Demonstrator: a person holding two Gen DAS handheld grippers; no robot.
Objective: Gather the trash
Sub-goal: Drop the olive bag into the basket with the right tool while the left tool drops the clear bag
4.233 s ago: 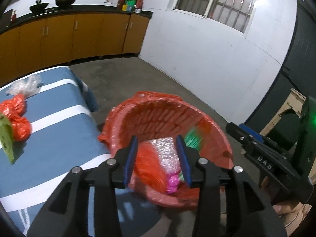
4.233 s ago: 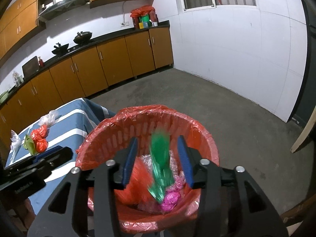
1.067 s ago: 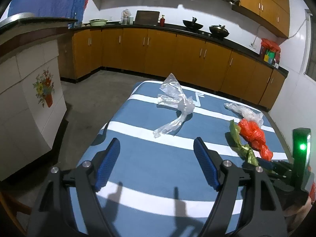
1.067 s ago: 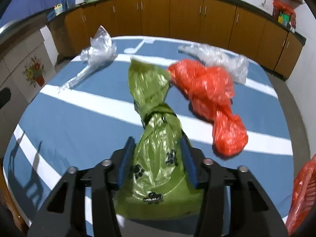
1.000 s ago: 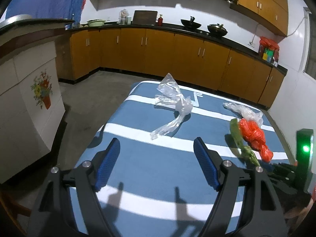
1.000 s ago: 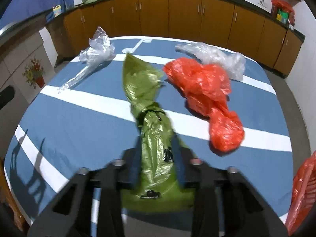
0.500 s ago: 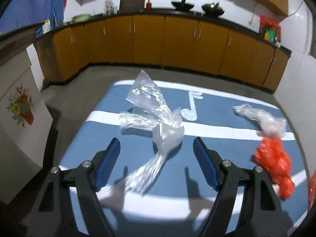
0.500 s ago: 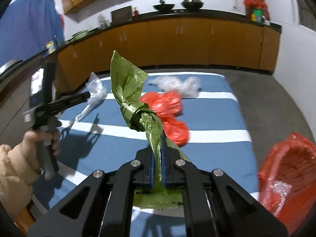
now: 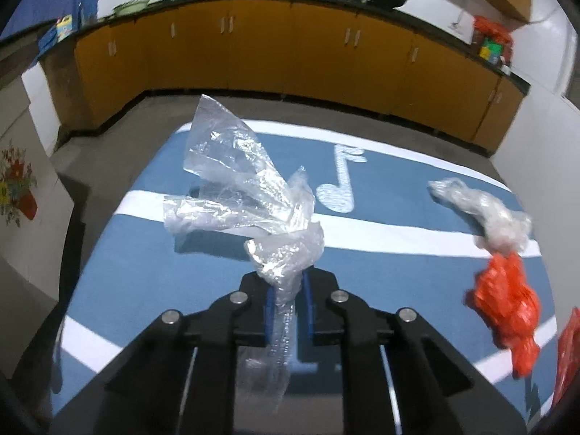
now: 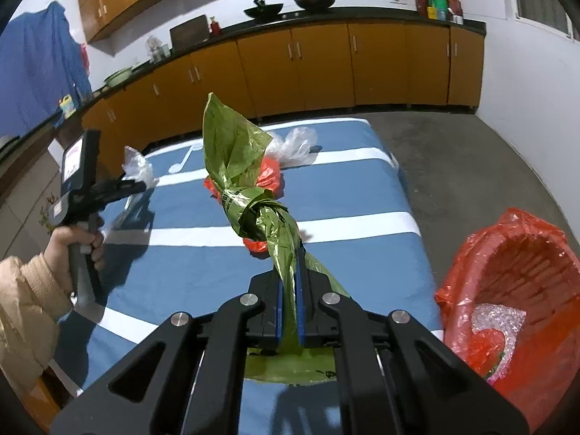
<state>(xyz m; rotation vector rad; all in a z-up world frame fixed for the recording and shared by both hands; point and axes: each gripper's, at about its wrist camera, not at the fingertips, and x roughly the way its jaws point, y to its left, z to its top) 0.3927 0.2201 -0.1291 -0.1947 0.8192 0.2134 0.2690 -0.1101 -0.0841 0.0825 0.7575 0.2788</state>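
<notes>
My left gripper (image 9: 287,302) is shut on a clear plastic bag (image 9: 250,195), held over the blue striped table (image 9: 380,275). My right gripper (image 10: 289,304) is shut on a knotted green plastic bag (image 10: 246,177), lifted above the table (image 10: 203,272). A red plastic bag (image 9: 507,301) and another clear bag (image 9: 485,214) lie on the table's right side; in the right wrist view they sit behind the green bag (image 10: 268,177) (image 10: 297,145). The red-lined trash basket (image 10: 514,264) stands right of the table with trash inside.
Orange kitchen cabinets (image 9: 290,47) run along the far wall under a dark counter with pans. Grey floor (image 10: 453,152) lies right of the table. A white cabinet with a flower picture (image 9: 18,188) stands left. The left hand and its gripper (image 10: 87,195) show over the table's left side.
My left gripper has closed on the clear plastic bag. My right gripper has closed on the green bag and lifted it off the table, with the basket now in view.
</notes>
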